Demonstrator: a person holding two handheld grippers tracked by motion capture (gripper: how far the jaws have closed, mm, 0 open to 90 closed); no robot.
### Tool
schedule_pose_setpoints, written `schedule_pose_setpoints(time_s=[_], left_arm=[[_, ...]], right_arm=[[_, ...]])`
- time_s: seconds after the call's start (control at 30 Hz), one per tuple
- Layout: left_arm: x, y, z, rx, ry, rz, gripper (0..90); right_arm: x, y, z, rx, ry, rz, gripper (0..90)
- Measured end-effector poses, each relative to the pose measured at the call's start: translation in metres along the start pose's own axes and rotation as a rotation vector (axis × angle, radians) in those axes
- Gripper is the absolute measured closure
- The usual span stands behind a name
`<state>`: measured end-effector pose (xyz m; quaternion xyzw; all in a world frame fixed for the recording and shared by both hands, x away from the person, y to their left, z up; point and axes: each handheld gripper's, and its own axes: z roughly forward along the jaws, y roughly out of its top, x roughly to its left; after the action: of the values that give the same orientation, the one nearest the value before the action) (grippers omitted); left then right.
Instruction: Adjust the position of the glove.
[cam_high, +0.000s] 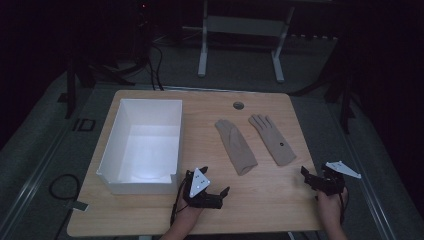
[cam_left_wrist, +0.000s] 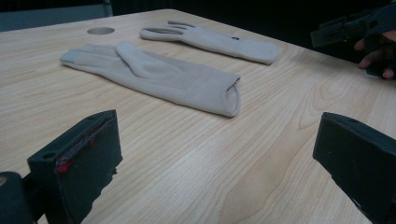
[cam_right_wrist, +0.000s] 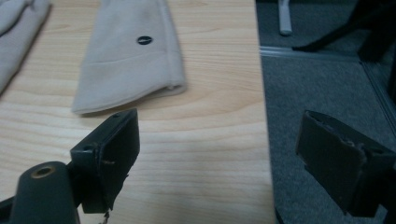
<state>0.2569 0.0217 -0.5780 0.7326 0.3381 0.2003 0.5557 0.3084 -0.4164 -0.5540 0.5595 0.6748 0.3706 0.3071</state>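
High view first: we see two beige gloves lying flat on the wooden table (cam_high: 260, 200), near its centre and toward two o'clock. The left glove (cam_high: 236, 146) has its fingers together and its cuff toward us; the right glove (cam_high: 272, 139), just beside it and not touching, has its fingers spread and bears a small dark round mark (cam_high: 281, 145) near the cuff. We cannot read any writing on that mark, even in the right gripper view, where it shows as a plain dark oval (cam_right_wrist: 144, 40).

Our left gripper (cam_high: 214, 196) sits at six o'clock on the table, jaws spread wide and holding nothing; in the left gripper view the nearer glove (cam_left_wrist: 154, 77) lies ahead between the jaws, well apart from them. Our right gripper (cam_high: 311, 181) sits at four o'clock by the table edge, jaws likewise wide apart and empty, with the marked glove's cuff (cam_right_wrist: 130, 88) just beyond its left jaw.

At nine o'clock stands a white open box (cam_high: 112, 145), with nothing inside. A round grommet (cam_high: 238, 105) sits at twelve o'clock.
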Motion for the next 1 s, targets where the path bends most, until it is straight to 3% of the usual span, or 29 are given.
schedule_pose_setpoints(time_s=[0.07, 0.13, 0.27, 0.4, 0.47, 0.57, 0.67, 0.73, 0.87, 0.93, 1.0], left_arm=[[0.000, 0.000, 0.000, 0.000, -0.002, -0.003, 1.4], [0.001, 0.000, 0.000, 0.000, -0.003, -0.005, 1.4], [0.000, 0.000, 0.000, 0.000, -0.003, -0.001, 1.4], [0.001, 0.000, 0.000, 0.000, -0.011, -0.005, 1.4], [0.001, 0.000, 0.000, 0.000, -0.012, -0.006, 1.4], [0.000, 0.000, 0.000, -0.001, -0.018, -0.007, 1.4], [0.000, 0.000, 0.001, 0.003, -0.017, -0.001, 1.4], [0.000, 0.000, 0.001, 0.006, -0.016, 0.000, 1.4], [0.001, 0.000, 0.001, 0.008, -0.018, -0.011, 1.4], [0.001, 0.001, 0.001, 0.007, -0.019, -0.017, 1.4], [0.001, 0.001, 0.001, 0.007, -0.019, -0.013, 1.4]], right_arm=[[-0.002, 0.000, -0.001, -0.001, -0.005, 0.019, 13.1], [-0.002, 0.000, -0.001, -0.009, -0.009, 0.009, 11.9], [-0.004, 0.003, -0.002, 0.003, 0.026, 0.000, 11.4], [-0.008, 0.010, -0.011, -0.017, 0.035, 0.033, 10.8], [-0.008, 0.016, -0.015, -0.028, 0.012, 0.012, 10.8], [-0.009, 0.026, -0.022, -0.056, -0.061, -0.032, 13.4], [-0.016, 0.037, -0.022, -0.006, 0.031, 0.023, 13.4], [-0.014, 0.043, -0.023, 0.000, 0.047, 0.000, 13.9], [-0.006, 0.057, -0.027, -0.049, 0.050, 0.019, 13.5], [-0.004, 0.064, -0.027, -0.072, 0.096, 0.045, 11.2], [0.000, 0.070, -0.026, -0.098, 0.138, 0.038, 11.2]])
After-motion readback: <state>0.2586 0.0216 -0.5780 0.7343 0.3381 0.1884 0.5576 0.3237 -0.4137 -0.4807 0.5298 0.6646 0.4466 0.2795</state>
